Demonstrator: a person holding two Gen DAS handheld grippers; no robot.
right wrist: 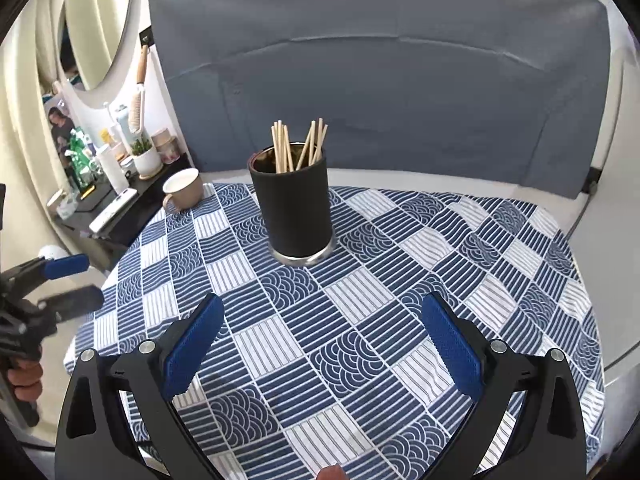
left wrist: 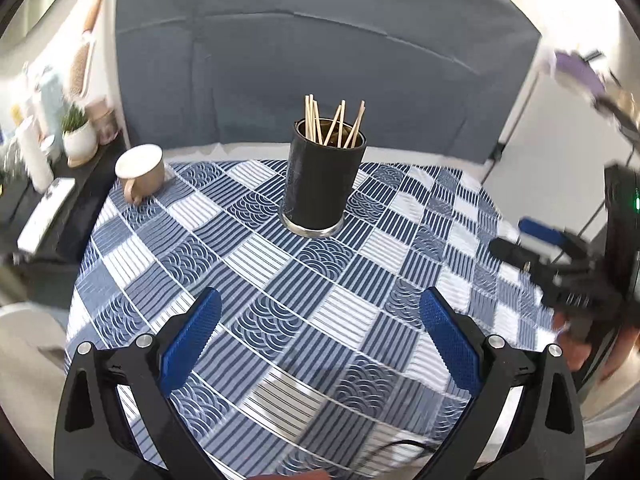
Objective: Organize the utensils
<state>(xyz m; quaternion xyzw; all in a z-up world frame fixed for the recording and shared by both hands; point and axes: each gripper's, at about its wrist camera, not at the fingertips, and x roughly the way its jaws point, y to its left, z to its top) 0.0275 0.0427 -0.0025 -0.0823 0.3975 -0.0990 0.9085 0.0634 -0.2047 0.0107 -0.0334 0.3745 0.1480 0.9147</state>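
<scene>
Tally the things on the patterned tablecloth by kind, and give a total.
Black holder, standing upright: 1
Bundle of wooden chopsticks standing in it (single sticks too crowded to count): 1
Beige mug near the cloth's far left corner: 1
Total: 3

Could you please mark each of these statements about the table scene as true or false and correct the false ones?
1. The chopsticks stand upright inside the black holder. True.
2. The left gripper is shut on a chopstick. False: its jaws are wide apart with nothing between them.
3. The beige mug lies tipped on its side in the middle of the table. False: it stands upright near the far left corner of the checked tablecloth.
4. The right gripper is open and holds nothing. True.
5. Loose chopsticks lie on the cloth beside the holder. False: none show on the cloth; all visible ones are in the holder.
</scene>
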